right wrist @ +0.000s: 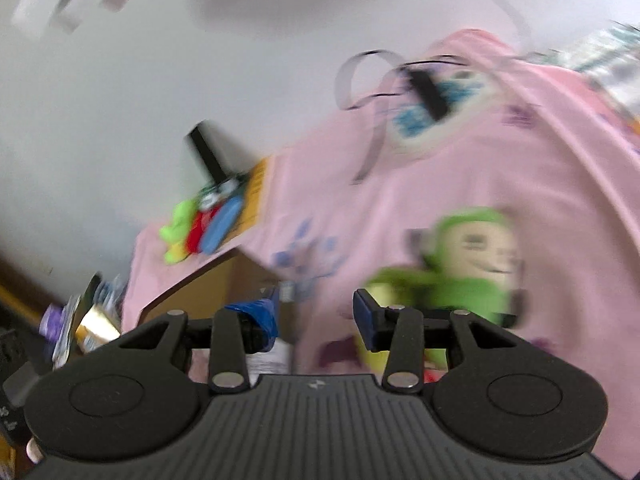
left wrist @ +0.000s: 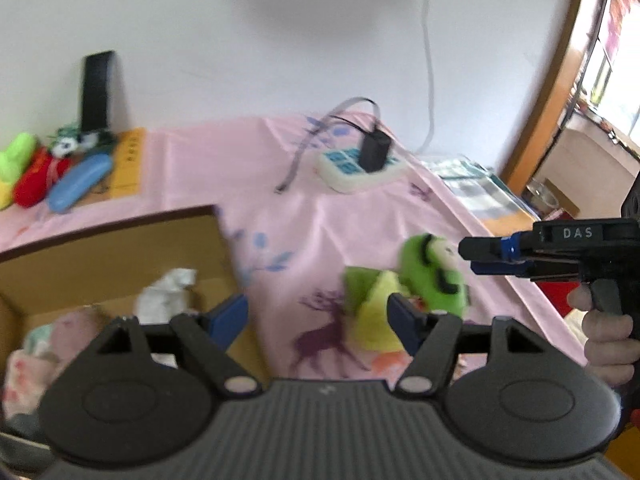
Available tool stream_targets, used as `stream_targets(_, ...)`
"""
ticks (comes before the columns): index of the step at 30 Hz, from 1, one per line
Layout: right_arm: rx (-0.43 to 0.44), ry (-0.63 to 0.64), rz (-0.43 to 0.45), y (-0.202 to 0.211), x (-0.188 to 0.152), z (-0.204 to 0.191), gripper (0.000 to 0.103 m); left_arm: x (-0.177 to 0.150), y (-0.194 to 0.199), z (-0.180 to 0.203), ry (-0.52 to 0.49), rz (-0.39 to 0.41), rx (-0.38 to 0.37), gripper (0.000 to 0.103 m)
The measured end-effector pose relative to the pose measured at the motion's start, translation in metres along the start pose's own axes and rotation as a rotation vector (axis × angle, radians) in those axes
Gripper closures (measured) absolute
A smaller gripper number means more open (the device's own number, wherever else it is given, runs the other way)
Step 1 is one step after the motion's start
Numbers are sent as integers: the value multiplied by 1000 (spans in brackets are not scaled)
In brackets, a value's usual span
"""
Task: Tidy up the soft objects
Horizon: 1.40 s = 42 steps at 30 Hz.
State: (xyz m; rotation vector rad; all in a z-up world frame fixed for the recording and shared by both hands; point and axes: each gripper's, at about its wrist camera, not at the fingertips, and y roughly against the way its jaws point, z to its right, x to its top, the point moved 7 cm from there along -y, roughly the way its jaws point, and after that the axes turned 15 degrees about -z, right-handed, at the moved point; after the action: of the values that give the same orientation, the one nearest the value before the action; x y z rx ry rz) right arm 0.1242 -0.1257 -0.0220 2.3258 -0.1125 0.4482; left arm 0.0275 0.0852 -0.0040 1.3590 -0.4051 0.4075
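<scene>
In the left wrist view my left gripper [left wrist: 316,322] is open and holds nothing, hanging over the pink cloth [left wrist: 304,216] between a cardboard box [left wrist: 120,248] and two plush toys. The box holds a white cloth [left wrist: 168,292] and pink soft items [left wrist: 44,344]. A green plush doll [left wrist: 434,276] lies against a yellow-green plush [left wrist: 372,312], just beyond my right fingertip. My right gripper [left wrist: 468,256], held by a hand [left wrist: 608,340], comes in from the right near the doll. The blurred right wrist view shows that gripper [right wrist: 316,318] open and empty, with the green doll [right wrist: 472,264] ahead to the right.
A white power strip [left wrist: 360,160] with a black adapter and cables lies at the back. Green, red and yellow plush toys [left wrist: 24,172], a blue case [left wrist: 78,182] and a yellow book [left wrist: 128,164] sit at the far left by the wall. The cloth's right edge drops off.
</scene>
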Motion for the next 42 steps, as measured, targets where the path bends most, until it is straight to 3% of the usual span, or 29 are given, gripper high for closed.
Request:
stream_targets(9, -52, -116, 15, 37, -7, 81, 77, 16, -46, 80, -64, -54, -45, 30)
stream_targets(16, 3, -163, -19, 36, 1, 113, 77, 21, -83, 119, -73, -127, -88, 30)
stream_targets(31, 118, -193, -147, -7, 31, 126, 76, 43, -140, 134, -51, -181, -71, 31)
stream_targets(42, 169, -217, -228, -40, 44, 138, 74, 58, -166, 139, -62, -213, -10, 41)
